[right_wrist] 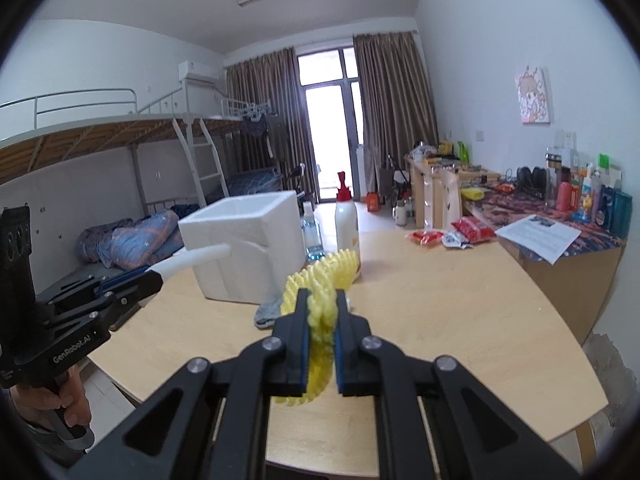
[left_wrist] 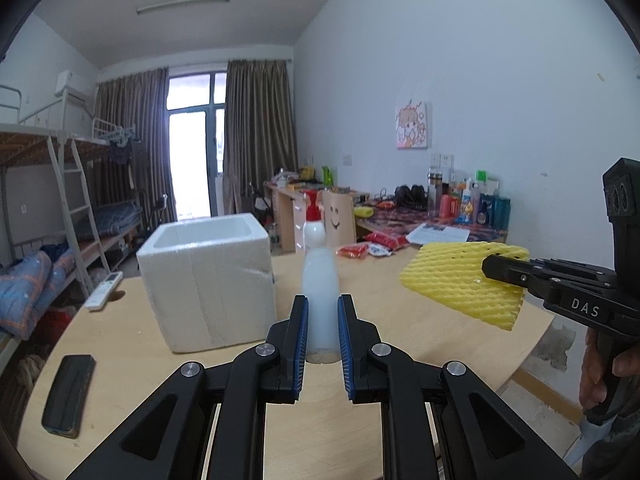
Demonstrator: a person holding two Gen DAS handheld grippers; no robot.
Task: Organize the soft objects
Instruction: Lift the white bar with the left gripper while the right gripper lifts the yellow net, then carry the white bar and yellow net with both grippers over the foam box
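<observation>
My right gripper (right_wrist: 322, 312) is shut on a yellow foam net sleeve (right_wrist: 320, 280) and holds it above the wooden table (right_wrist: 460, 300); the sleeve also shows in the left wrist view (left_wrist: 456, 280), right of centre. My left gripper (left_wrist: 323, 312) is shut on a white foam tube (left_wrist: 320, 280) that points forward; in the right wrist view the tube (right_wrist: 192, 260) sticks out of that gripper (right_wrist: 148, 278) toward the white styrofoam box (right_wrist: 248, 240). The box (left_wrist: 212, 276) is open-topped and stands left of centre. A grey sock (right_wrist: 269, 312) lies by the box.
A white bottle with a red cap (right_wrist: 346, 220) and a clear water bottle (right_wrist: 312, 236) stand behind the box. A black case (left_wrist: 69, 394) and a remote (left_wrist: 103, 290) lie at the table's left. Red snack packets (right_wrist: 472, 230) lie at the far edge. A cluttered desk (right_wrist: 560, 216) stands to the right.
</observation>
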